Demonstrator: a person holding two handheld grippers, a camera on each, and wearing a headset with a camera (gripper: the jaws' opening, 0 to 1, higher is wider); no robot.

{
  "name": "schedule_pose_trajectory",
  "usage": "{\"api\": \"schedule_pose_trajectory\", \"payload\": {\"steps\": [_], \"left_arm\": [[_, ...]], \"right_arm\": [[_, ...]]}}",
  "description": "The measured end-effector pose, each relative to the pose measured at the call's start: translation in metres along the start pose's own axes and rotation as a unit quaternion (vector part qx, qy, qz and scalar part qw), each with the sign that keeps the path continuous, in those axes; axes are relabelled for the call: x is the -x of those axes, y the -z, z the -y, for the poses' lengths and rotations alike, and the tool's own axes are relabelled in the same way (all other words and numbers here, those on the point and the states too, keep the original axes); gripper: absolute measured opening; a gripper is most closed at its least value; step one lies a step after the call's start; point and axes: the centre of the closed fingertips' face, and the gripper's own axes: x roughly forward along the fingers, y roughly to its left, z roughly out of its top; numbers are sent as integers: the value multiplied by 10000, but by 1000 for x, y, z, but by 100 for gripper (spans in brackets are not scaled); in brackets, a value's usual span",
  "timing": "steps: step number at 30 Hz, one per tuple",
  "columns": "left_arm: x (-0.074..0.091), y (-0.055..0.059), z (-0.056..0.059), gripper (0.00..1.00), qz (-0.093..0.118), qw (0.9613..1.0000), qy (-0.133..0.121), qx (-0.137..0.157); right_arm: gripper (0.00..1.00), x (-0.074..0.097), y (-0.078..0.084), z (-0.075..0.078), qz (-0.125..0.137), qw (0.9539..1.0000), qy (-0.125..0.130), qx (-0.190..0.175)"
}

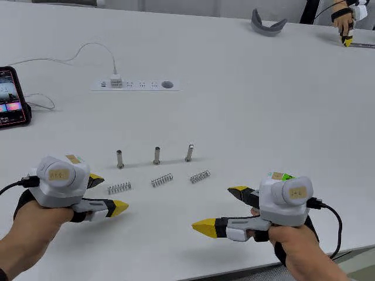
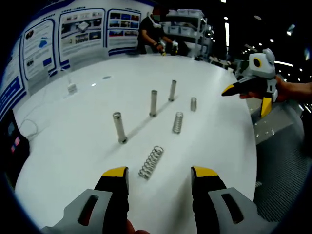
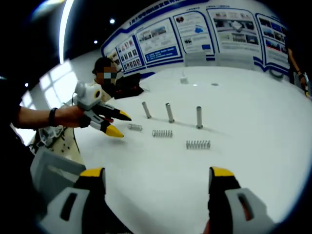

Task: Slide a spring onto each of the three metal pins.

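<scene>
Table: white workbench (image 1: 246, 105), wide and mostly bare, with everything else resting on it

My right claw: right gripper (image 1: 218, 208) is in my hand near the front edge of the table, jaws spread wide and holding nothing; its yellow tips point left towards the springs and stand apart from them

My left claw: left gripper (image 1: 108, 192) is in my other hand at the front left, jaws also spread wide and empty; in the left gripper view, the nearest spring lies on the table just ahead of the gap between my jaws, and I can't tell whether a tip touches it

Phone: dark phone (image 1: 12, 96) with a lit screen at the far left edge, well apart from the pins

Power strip: white power strip (image 1: 135, 85) beyond the pins, with a white plug and cable in it

Pins: left pin (image 1: 119, 158), middle pin (image 1: 156, 155) and right pin (image 1: 189, 153) stand upright in a row near the middle of the table, each one bare

Springs: left spring (image 1: 119, 188), middle spring (image 1: 162, 180) and right spring (image 1: 200, 176) lie flat on the table, one just in front of each pin, on my side, none on a pin
</scene>
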Motion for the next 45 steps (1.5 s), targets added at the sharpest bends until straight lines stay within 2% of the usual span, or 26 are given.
{"api": "schedule_pose_trajectory", "payload": {"steps": [8,13,17,20,22,23,24,32,45], "left_arm": [[-8,-2,-1,45,9,10000,33,-51],[-13,1,0,38,-47,10000,77,-34],[-13,-2,2,32,-5,9999,52,-159],[-14,-1,3,25,-2,9995,60,-318],[-15,0,-1,18,-1,9988,-89,-491],[-15,1,-4,14,-48,9985,-155,-516],[-15,1,-2,12,-28,9992,-85,-381],[-10,1,-3,11,43,9996,-164,-236],[8,-7,0,10,237,9993,-219,-163]], "right_arm": [[89,1,2,1,-12,10000,9,-16],[89,2,3,2,-22,10000,11,-22],[89,3,2,2,-16,10000,11,-24],[88,3,2,3,-38,10000,13,-1],[88,2,3,3,-70,10000,2,48],[88,2,3,3,-73,10000,-2,52],[88,2,2,2,-58,10000,-23,39],[88,1,2,0,-60,10000,-59,44],[87,3,0,1,-23,10000,-96,5]]}}
